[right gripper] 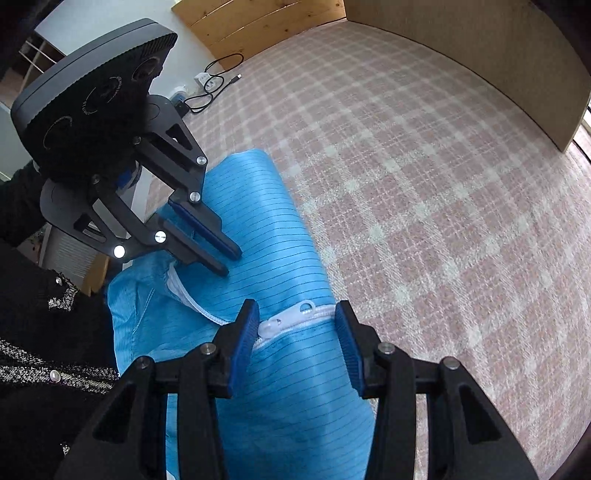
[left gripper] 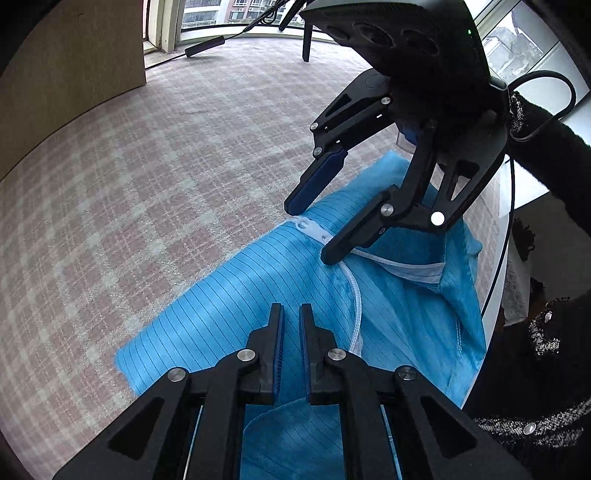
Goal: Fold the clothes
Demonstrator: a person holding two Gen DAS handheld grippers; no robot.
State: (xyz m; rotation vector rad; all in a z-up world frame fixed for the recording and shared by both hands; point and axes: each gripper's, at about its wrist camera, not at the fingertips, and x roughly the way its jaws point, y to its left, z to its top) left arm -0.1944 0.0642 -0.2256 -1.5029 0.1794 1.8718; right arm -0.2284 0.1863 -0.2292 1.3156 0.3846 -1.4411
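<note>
A light-blue garment with thin dark stripes and a white zipper lies folded lengthwise on the pink checked surface. My right gripper is open, its blue pads on either side of the white zipper pull without pressing on it. The left wrist view shows that same right gripper with its tips down at the zipper pull. My left gripper points down over the garment nearer the collar, with only a thin slit between its pads. Seen from the right wrist, the left gripper rests its tips on the cloth.
Checked surface stretches wide beyond the garment. A tan panel borders it, and a wooden board stands at the back. A power strip and black cable lie near it. A person's dark speckled sleeve is close beside the garment.
</note>
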